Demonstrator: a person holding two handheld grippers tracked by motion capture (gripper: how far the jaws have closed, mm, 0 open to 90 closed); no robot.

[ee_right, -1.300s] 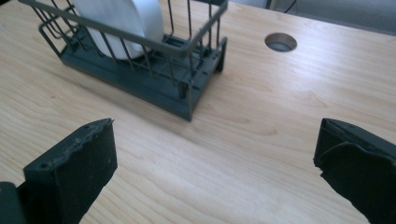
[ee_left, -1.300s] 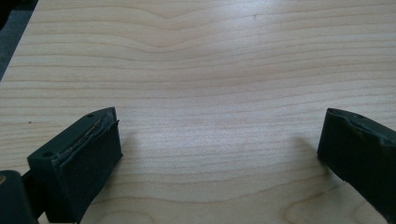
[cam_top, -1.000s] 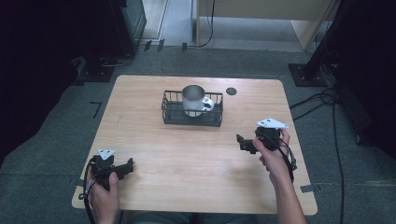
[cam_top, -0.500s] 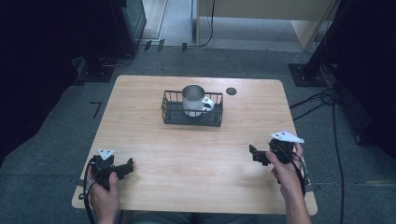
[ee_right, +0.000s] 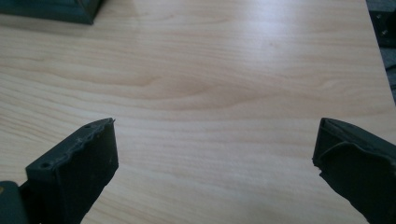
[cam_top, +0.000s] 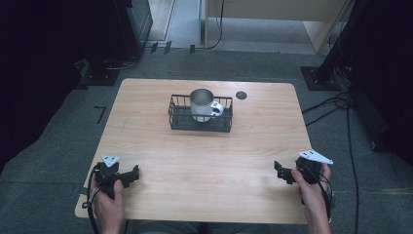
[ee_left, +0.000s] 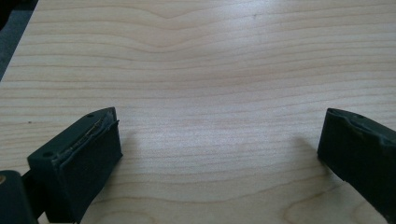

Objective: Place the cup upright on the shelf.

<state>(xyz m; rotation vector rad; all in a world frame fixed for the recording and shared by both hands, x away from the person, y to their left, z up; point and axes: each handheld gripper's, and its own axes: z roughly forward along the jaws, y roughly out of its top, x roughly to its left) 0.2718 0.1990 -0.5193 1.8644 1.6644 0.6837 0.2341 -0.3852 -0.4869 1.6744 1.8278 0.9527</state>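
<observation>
Compared with a second earlier, the right claw (cam_top: 283, 172) had drawn back from the middle right of the table (cam_top: 204, 161) toward the near right corner, farther from the black wire basket (cam_top: 200, 117); half a second earlier it was already most of the way there. The left claw (cam_top: 130, 174) had kept its place near the front left corner, and the metal mug (cam_top: 203, 104) stood upright in the basket as before, its white handle toward the right. A small dark round spot (cam_top: 241, 95) lay on the table just right of the basket, at the far edge. The high view gave the layout but left both claws too small to read their spread. The left gripper view settled that for the left claw (ee_left: 215, 154): its jaws stood wide apart over bare wood grain, holding nothing. The right gripper view showed the right claw (ee_right: 212, 158) likewise spread wide and empty, with a dark corner of the basket (ee_right: 56, 9) at its upper left and the table's edge at the upper right.
</observation>
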